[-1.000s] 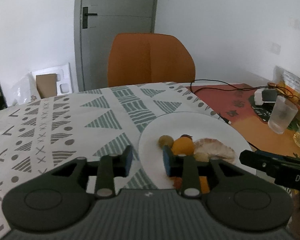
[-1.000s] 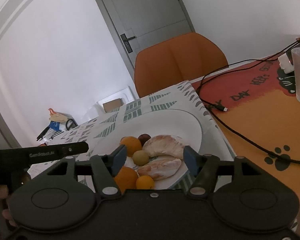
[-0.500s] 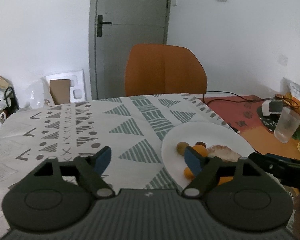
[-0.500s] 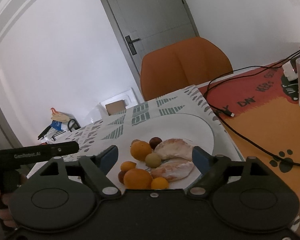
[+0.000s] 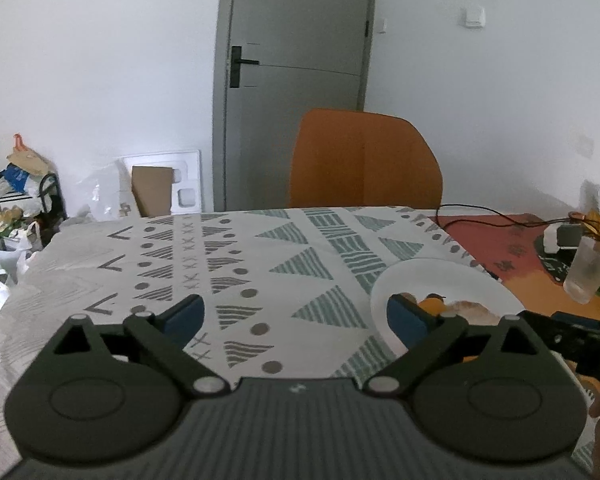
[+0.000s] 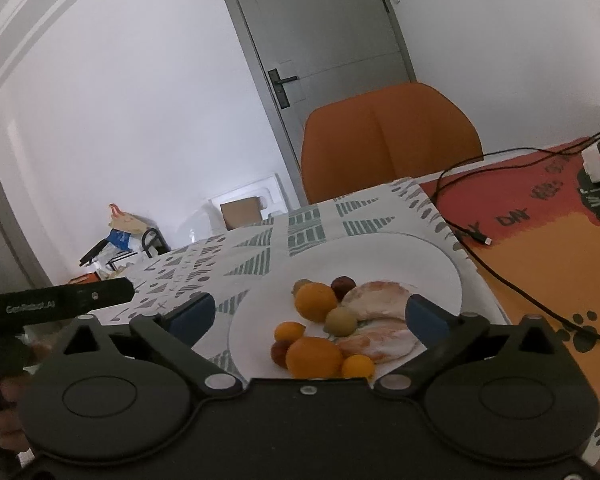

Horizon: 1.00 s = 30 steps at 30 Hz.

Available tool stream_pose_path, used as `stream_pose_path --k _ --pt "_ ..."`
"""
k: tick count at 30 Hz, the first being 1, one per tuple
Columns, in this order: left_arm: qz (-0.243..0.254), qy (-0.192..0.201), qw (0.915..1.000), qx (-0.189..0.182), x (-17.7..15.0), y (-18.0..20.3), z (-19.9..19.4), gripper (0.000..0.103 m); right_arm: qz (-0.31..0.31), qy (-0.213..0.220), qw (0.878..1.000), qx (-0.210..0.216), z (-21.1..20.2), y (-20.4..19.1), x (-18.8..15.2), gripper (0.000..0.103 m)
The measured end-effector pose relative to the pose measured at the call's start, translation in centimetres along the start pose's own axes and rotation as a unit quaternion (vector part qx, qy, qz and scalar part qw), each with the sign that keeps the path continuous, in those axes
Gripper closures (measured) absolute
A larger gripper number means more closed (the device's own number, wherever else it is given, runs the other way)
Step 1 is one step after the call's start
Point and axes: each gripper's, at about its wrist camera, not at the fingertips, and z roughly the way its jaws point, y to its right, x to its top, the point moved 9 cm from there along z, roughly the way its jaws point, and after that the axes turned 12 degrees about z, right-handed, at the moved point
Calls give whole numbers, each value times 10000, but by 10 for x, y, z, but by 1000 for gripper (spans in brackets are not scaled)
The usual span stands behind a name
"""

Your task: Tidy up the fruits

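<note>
A white plate [image 6: 380, 256] holds several fruits: two oranges [image 6: 315, 301], small orange kumquats [image 6: 357, 366], a green fruit [image 6: 341, 321], dark plums [image 6: 343, 282] and pale peeled pomelo pieces [image 6: 380, 294]. My right gripper [image 6: 308, 318] is open and empty, raised just in front of the plate. My left gripper [image 5: 296, 316] is open wide and empty, above the patterned cloth to the left of the plate [image 5: 452, 280]. Its right finger [image 5: 408, 320] hides part of the fruit.
A white cloth with green and grey triangles [image 5: 260, 264] covers the table. An orange chair [image 5: 364, 160] stands behind it. An orange-red mat [image 6: 540, 232] with a black cable [image 6: 500, 276] lies to the right. A plastic cup [image 5: 588, 272] stands at the far right.
My left gripper has opened wide and pulled back and left, away from the plate. My right gripper has drawn back and risen a little. More fruit shows on the plate.
</note>
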Motion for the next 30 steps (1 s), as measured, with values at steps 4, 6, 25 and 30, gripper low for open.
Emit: stream_pose_path --k 4,6,25,30 --pt "-107 -102 9999 15 -5 -11 -3 4 -60 -34 10000 -30 0 -9 -1 0" --pt "-118 -182 9998 27 -9 -15 -4 4 -127 -19 9999 -65 -2 -15 -1 0" --pt "-446 -209 9984 290 -37 -68 -48 3 -617 -38 9980 -135 -19 -69 -16 0" --pt "-539 -135 9978 364 -41 -79 -63 3 -703 -31 9973 -200 -21 -79 -22 0"
